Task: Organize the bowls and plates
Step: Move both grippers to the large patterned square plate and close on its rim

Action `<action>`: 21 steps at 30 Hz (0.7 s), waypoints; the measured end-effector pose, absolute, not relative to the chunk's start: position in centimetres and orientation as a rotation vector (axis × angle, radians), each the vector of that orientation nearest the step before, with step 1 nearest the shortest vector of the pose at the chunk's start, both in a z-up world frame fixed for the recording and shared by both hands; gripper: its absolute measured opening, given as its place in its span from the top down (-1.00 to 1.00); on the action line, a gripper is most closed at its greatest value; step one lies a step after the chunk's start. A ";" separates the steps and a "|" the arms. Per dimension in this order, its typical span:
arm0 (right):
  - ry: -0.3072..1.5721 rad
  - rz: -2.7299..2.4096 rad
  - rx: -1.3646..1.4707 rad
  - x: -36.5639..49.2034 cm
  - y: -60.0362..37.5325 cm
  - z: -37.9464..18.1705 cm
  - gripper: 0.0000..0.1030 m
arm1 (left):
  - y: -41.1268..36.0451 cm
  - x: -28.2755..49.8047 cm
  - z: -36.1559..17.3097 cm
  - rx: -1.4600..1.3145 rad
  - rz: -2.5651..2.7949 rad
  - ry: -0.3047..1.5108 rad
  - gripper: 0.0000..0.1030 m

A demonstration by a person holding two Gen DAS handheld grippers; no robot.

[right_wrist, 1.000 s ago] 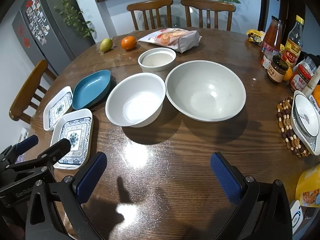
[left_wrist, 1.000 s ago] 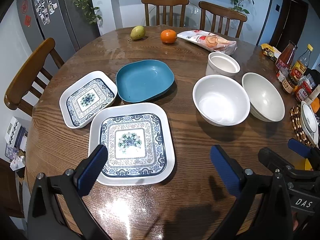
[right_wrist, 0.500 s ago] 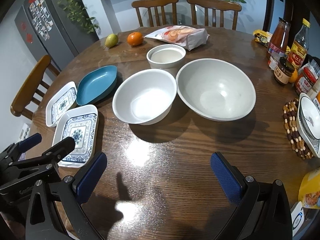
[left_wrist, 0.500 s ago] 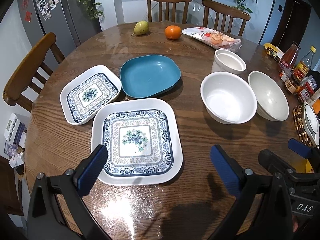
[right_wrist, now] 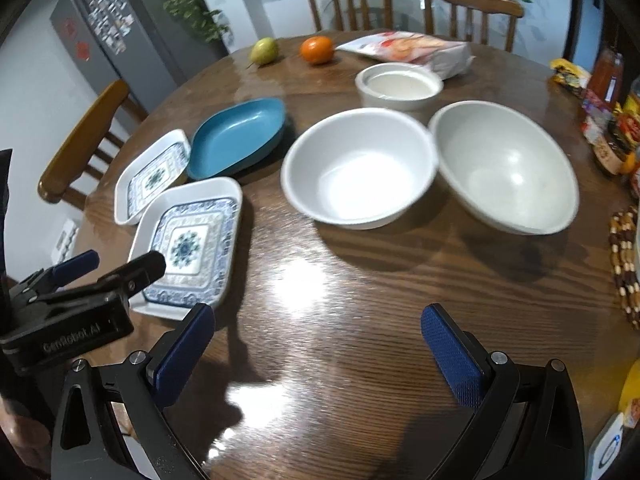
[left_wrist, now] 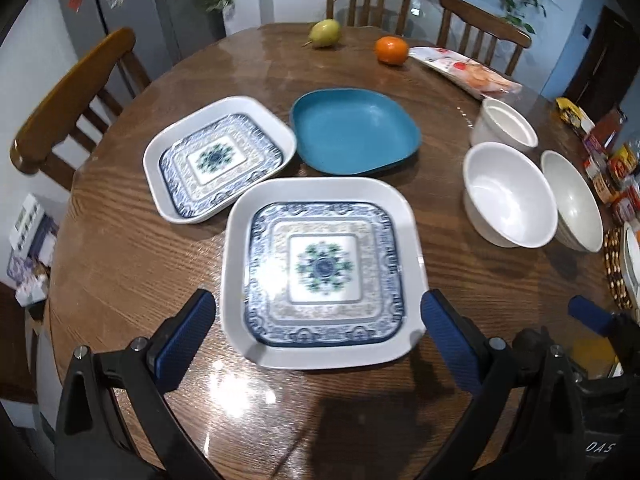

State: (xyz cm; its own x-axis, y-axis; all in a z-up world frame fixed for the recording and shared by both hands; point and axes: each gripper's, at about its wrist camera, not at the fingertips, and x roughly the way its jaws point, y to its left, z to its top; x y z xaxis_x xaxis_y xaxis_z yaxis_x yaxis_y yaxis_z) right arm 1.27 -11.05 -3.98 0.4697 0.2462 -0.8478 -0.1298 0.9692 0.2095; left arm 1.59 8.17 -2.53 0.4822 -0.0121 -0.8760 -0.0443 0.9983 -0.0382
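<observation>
On the round wooden table lie a large patterned square plate, a smaller patterned plate and a blue dish. To their right stand a white bowl, a pale grey bowl and a small white bowl. My left gripper is open, its fingers on either side of the large plate's near edge, not touching it. My right gripper is open over bare wood, short of the white bowl and the grey bowl.
A pear, an orange and a snack bag lie at the far side. Jars and bottles crowd the right edge beside a beaded trivet. Wooden chairs ring the table.
My left gripper has moved forward, so the large patterned plate's near edge now lies between its fingers. The right gripper has closed in a little on the bowls. Both stay open.
</observation>
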 end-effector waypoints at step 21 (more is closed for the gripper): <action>1.090 0.397 0.046 5.4 -1.9 -5.4 -0.49 | 17.2 3.1 -4.6 -0.237 0.094 1.114 -0.44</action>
